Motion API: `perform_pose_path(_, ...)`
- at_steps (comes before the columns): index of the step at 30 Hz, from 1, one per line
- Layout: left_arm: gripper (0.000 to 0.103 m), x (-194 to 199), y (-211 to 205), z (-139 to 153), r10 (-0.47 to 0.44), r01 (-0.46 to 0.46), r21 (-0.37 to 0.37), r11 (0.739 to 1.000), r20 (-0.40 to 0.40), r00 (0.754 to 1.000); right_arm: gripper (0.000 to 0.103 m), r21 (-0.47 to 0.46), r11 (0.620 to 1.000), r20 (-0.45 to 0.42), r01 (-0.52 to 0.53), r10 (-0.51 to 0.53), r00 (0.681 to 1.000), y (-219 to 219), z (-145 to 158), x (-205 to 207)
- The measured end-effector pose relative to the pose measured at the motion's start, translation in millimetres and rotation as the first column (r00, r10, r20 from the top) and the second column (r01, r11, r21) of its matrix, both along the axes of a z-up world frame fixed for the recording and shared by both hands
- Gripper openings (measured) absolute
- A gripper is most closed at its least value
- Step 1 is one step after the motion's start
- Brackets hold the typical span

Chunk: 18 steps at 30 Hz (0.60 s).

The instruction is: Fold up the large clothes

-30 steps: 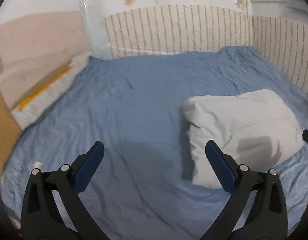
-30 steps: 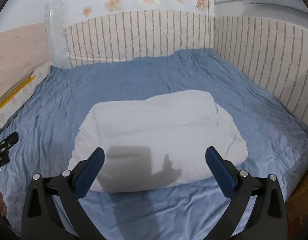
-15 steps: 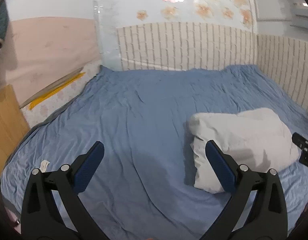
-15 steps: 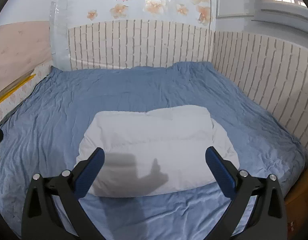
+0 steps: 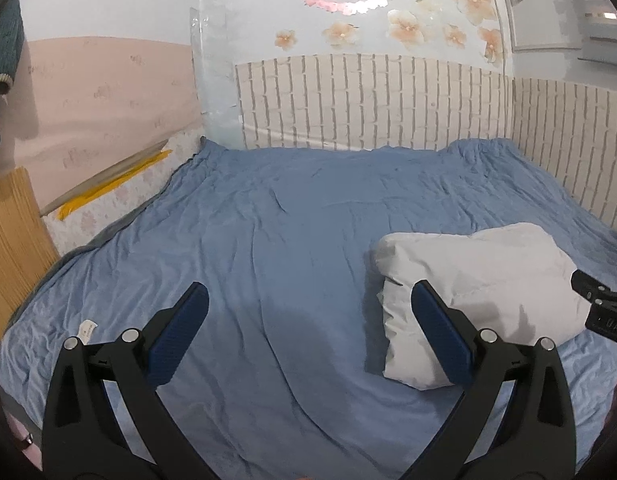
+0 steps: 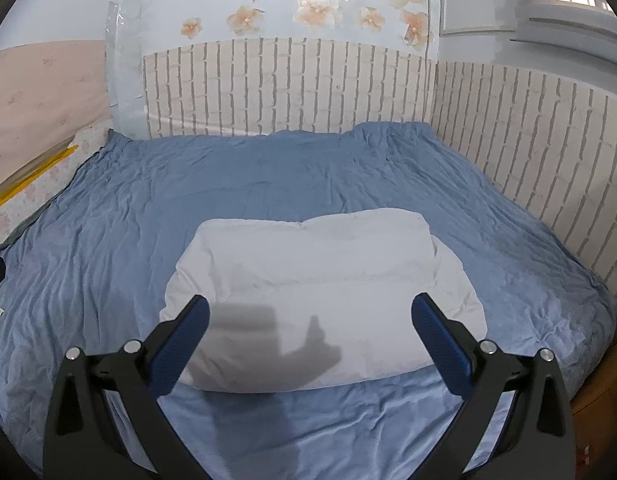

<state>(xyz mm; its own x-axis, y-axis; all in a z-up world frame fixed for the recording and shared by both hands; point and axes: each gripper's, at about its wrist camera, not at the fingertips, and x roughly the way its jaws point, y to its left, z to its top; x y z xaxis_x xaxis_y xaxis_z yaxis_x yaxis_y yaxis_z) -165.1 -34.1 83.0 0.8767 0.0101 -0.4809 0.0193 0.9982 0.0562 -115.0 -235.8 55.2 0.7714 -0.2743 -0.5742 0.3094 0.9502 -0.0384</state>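
We hold our left gripper (image 5: 308, 312) and right gripper (image 6: 308, 320) above the blue sheet (image 5: 268, 240), fingers spread wide on both, gripping nothing. Just past the right one lies the folded white garment (image 6: 320, 272), a puffy bundle; its near edge falls under the gripper's shadow, and the left view cuts its far side behind the right gripper's tip. Beyond stands the brick-patterned wall panel (image 6: 288, 88).
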Motion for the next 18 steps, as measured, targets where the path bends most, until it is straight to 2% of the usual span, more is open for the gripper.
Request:
perform_pose_path(6,0.100,7.1,3.1,-3.7,0.007,-0.007,-0.015,1.000,-0.026,1.000,0.101,-0.001,1.000,-0.008,0.010,-0.010,1.000,-2.4,-5.2,3.4)
perform_pose_path(18,0.100,8.8,-2.4,-7.0,0.007,-0.008,-0.006,1.000,-0.025,1.000,0.101,-0.006,1.000,-0.008,0.018,-0.018,1.000,0.3,-9.9,5.0)
